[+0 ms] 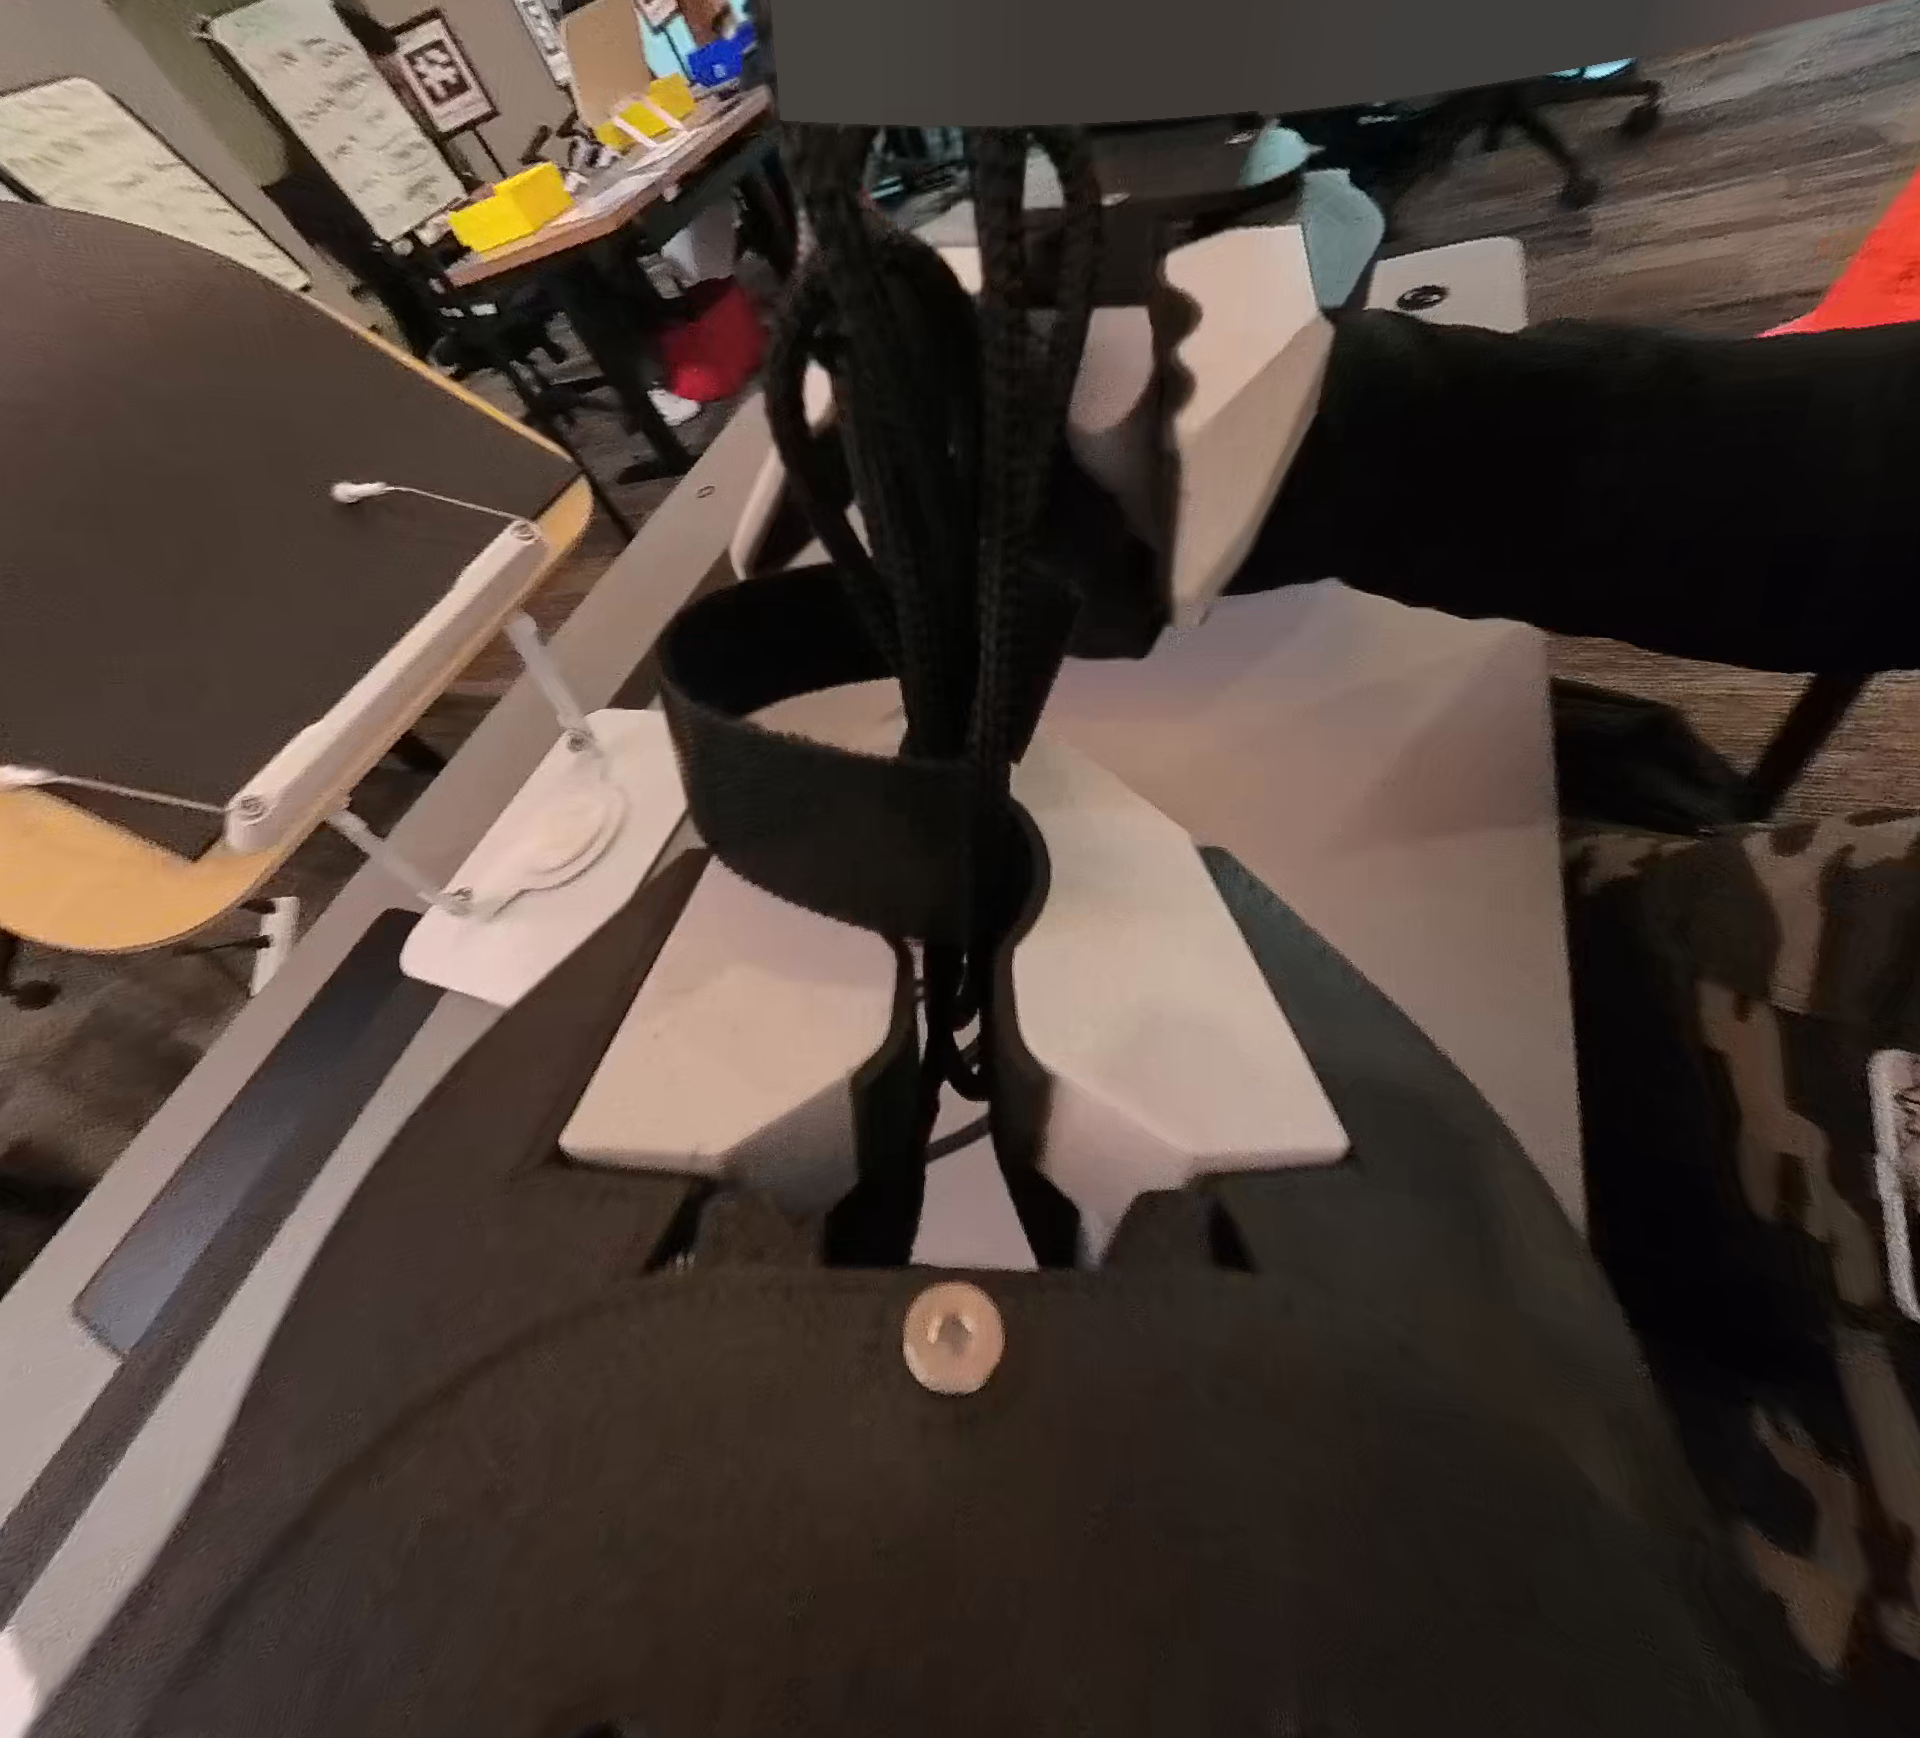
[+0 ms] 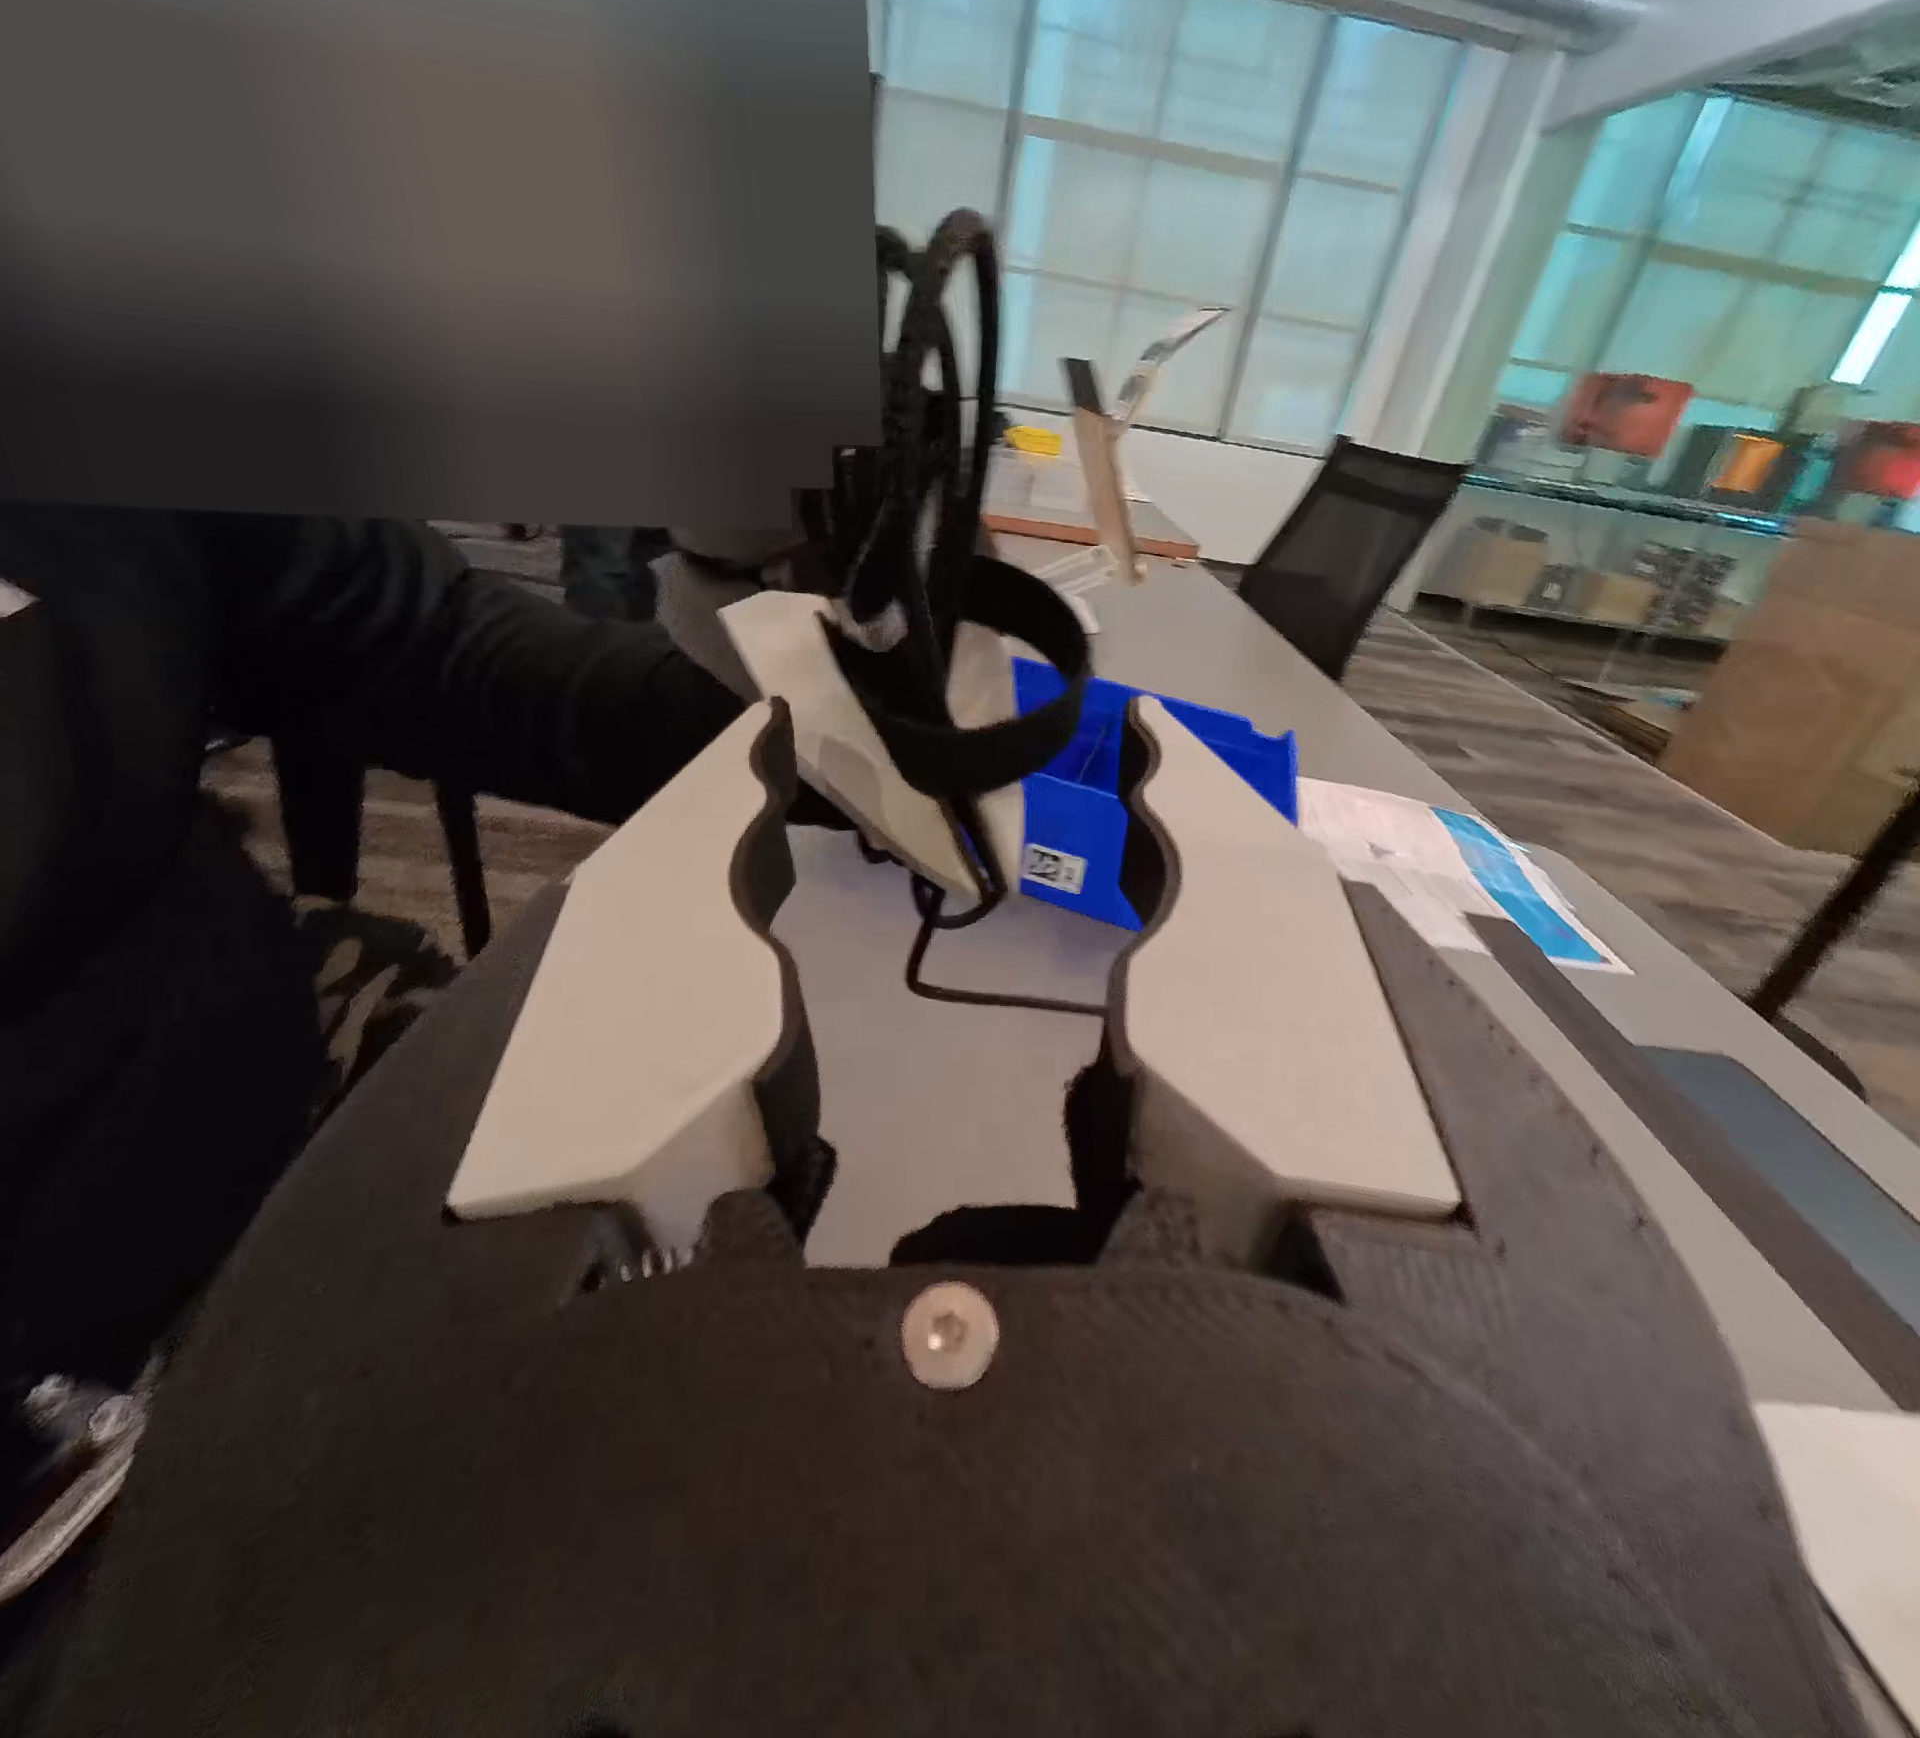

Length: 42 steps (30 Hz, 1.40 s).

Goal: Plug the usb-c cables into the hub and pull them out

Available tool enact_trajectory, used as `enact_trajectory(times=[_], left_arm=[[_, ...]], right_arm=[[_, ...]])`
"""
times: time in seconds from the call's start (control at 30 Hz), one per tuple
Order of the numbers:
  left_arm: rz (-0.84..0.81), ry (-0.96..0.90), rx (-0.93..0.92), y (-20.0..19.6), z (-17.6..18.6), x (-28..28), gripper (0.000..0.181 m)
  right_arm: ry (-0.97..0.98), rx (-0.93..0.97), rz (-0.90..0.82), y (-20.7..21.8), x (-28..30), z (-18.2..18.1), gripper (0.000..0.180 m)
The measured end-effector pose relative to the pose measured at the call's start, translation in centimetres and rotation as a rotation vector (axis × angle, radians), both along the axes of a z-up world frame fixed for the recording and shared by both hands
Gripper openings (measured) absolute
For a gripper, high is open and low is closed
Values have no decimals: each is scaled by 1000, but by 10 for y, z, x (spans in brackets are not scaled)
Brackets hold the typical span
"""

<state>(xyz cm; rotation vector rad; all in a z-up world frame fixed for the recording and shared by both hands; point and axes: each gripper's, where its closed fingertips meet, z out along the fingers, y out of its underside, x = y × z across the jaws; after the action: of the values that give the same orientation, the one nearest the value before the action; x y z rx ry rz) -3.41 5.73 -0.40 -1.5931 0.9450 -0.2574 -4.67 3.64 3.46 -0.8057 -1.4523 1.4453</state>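
A bundle of black braided usb-c cables (image 1: 966, 545) is tied with a black strap loop (image 1: 821, 795). My left gripper (image 1: 956, 992) is shut on the bundle just below the strap and holds it upright above the pale table (image 1: 1330, 732). The right wrist view shows that gripper (image 2: 971, 883) tilted, with the bundle (image 2: 914, 441) and strap (image 2: 997, 738) rising from it. One thin cable end (image 2: 997, 997) trails onto the table. My right gripper (image 2: 951, 732) is open and empty, facing the bundle at close range; it also shows in the left wrist view (image 1: 1164, 441). No hub is in view.
A blue bin (image 2: 1081, 815) stands just behind the bundle, with papers (image 2: 1455, 857) to its right. A black chair (image 2: 1340, 535) is at the table's far side. A white lamp base (image 1: 551, 847) sits at the table's left edge. A person's black sleeve (image 1: 1610, 483) crosses at right. My left and right fingertips are right by each other.
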Motion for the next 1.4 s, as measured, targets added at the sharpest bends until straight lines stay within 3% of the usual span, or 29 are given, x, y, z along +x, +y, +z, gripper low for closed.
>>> enact_trajectory(times=[0.17,0.23,0.5,0.53,0.8,1.17,1.27,1.4], left_arm=[[-103,2,-69,-9,-10,11,0],[-90,30,-66,-8,-14,10,0],[-98,44,-88,-7,-21,11,0],[-106,36,-99,-7,-21,11,0],[-207,-34,-207,-17,-24,18,0],[-207,-84,-292,-15,-24,13,4],[-242,-122,-326,-19,-20,11,17],[-261,-148,-364,-21,-19,10,21]], right_arm=[[-38,47,85,-15,-13,-9,47],[-37,42,107,-18,-14,-11,37],[-42,81,81,-21,-20,-19,25],[-40,93,105,-24,-19,-20,15],[-65,129,172,-32,-18,-21,10],[-50,-61,193,-23,-20,-21,8],[-16,-106,207,-21,-18,-15,8],[1,-131,193,-15,-15,-13,8]])
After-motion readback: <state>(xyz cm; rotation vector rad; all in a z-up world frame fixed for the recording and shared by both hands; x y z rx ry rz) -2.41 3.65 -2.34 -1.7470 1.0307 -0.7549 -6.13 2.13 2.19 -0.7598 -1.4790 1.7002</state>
